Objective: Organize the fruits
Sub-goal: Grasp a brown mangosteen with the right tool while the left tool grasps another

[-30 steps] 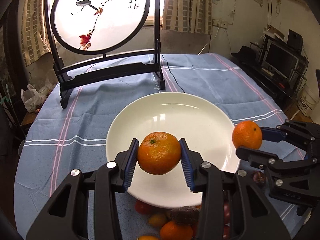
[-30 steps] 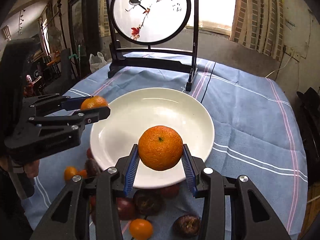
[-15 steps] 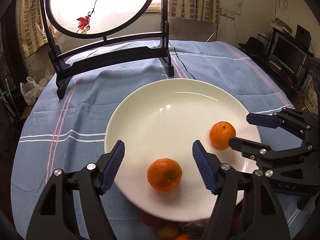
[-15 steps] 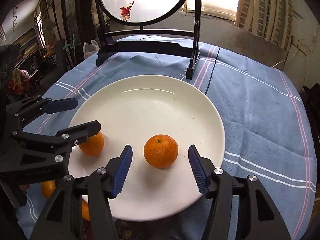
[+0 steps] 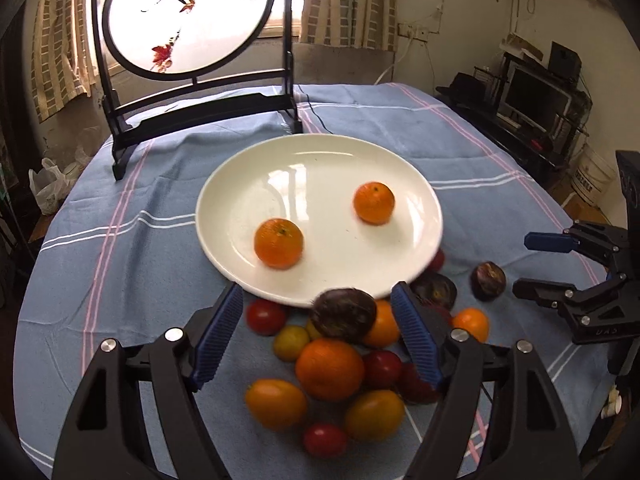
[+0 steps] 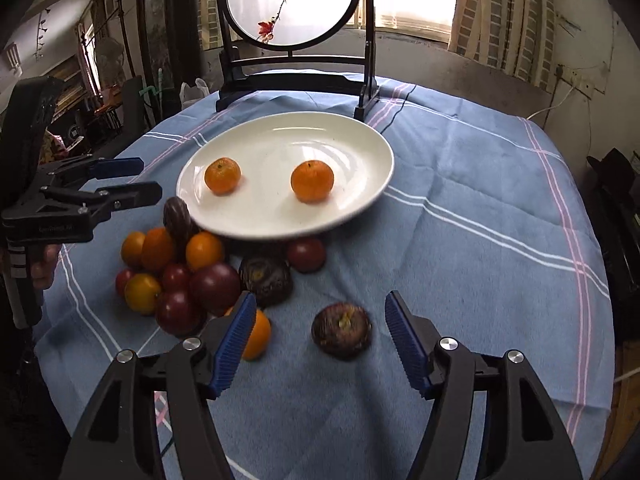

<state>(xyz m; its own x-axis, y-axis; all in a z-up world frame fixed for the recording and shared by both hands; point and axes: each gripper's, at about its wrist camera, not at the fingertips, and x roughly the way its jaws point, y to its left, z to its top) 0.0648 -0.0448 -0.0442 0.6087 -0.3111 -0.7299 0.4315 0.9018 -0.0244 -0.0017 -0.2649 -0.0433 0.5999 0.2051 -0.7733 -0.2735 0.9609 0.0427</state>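
Note:
A white plate (image 5: 248, 168) (image 6: 360, 148) on the blue cloth holds two oranges, one on its left (image 5: 279, 243) (image 6: 222, 175) and one on its right (image 5: 373, 202) (image 6: 312, 181). In front of the plate lies a pile of oranges, red and yellow tomatoes and dark passion fruits (image 5: 330, 362) (image 6: 176, 276). My left gripper (image 5: 318, 338) is open and empty above the pile. It also shows in the right wrist view (image 6: 134, 180). My right gripper (image 6: 318, 338) is open and empty, with a lone dark passion fruit (image 6: 341, 330) lying between its jaws. It also shows in the left wrist view (image 5: 538, 266).
A black-framed round bird screen (image 5: 188, 20) (image 6: 292, 0) stands on the table behind the plate, with a cable beside it. The round table's edge drops off on all sides. Furniture and a monitor (image 5: 532, 92) stand to the right of the table.
Both grippers opened and let their oranges go onto the plate, then drew back toward me and up. The fruit pile in front of the plate has come into view.

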